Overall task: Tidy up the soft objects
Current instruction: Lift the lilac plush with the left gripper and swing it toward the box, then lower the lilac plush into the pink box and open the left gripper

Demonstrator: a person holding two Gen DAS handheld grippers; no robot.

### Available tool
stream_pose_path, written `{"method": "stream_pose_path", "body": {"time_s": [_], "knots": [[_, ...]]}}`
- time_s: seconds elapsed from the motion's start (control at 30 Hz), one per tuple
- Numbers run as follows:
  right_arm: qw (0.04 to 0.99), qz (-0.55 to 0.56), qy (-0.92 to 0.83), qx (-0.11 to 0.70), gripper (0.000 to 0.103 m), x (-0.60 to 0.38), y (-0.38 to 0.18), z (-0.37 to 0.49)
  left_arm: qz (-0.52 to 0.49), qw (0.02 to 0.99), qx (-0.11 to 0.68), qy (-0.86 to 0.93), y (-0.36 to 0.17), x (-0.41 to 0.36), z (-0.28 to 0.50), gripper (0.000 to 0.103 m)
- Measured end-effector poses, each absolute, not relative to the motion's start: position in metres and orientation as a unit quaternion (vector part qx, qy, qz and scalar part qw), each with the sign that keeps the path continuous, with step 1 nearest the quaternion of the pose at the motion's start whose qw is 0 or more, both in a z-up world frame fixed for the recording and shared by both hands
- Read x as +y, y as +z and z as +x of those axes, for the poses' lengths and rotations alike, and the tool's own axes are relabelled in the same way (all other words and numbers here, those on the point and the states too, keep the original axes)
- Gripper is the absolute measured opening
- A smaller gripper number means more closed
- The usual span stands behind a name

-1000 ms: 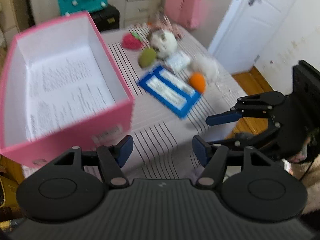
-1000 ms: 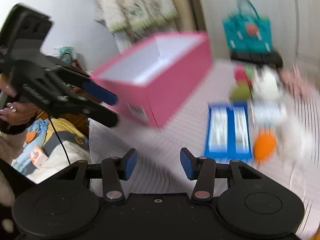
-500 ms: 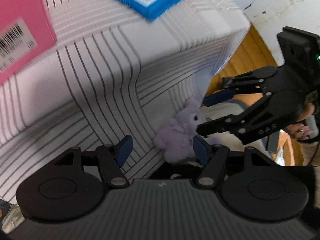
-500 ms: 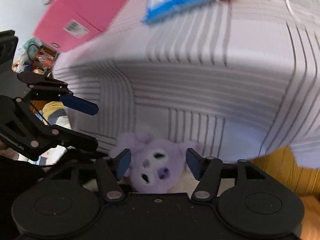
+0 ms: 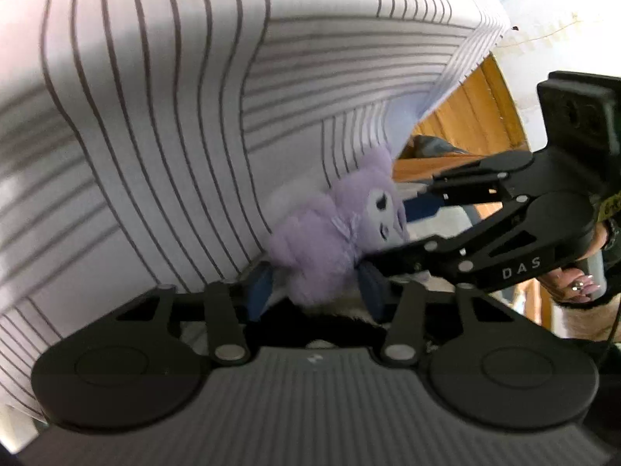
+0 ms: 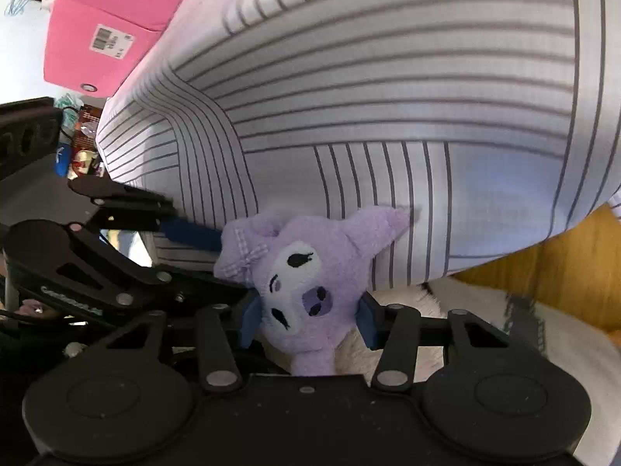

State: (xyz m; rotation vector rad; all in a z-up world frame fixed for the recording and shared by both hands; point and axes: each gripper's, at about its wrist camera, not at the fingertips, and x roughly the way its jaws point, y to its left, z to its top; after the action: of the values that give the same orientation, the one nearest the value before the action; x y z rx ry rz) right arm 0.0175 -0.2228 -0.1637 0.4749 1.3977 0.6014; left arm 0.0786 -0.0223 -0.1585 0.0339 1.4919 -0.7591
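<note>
**Both grippers closing on the purple plush below the table edge**

The striped tablecloth (image 6: 388,77) fills the view, hanging down just behind the work; the pink box (image 6: 104,19) sits on top, well above. This looks like the pick-up step. The purple plush toy (image 6: 306,272) lies low against the cloth on something pale and furry. The left gripper (image 5: 314,283) is closing, pads apparently pressing its body, though blur hides the contact. The right gripper (image 6: 306,318) is closing around its head, pads not clearly touching. Next: lift outward, clear of the overhang, then up to the box.
</note>
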Motion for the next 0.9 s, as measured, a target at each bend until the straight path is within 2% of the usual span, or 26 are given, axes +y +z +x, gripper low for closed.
{"method": "stream_pose_path", "body": {"time_s": [0.03, 0.17, 0.27, 0.9], "knots": [[0.703, 0.205, 0.27, 0.625, 0.054, -0.22, -0.161, 0.017, 0.011, 0.665, 0.665, -0.339, -0.161, -0.023, 0.077, 0.035], [0.714, 0.187, 0.264, 0.621, 0.052, -0.215, -0.154, 0.013, -0.016, 0.645, 0.68, -0.348, -0.163, -0.023, 0.073, 0.034], [0.73, 0.175, 0.262, 0.606, 0.052, -0.214, -0.143, 0.012, -0.007, 0.662, 0.661, -0.353, -0.155, -0.023, 0.065, 0.034], [0.803, 0.086, 0.327, 0.491, 0.052, -0.197, -0.04, 0.021, 0.069, 0.756, 0.54, -0.363, -0.033, 0.001, 0.033, 0.034]]}}
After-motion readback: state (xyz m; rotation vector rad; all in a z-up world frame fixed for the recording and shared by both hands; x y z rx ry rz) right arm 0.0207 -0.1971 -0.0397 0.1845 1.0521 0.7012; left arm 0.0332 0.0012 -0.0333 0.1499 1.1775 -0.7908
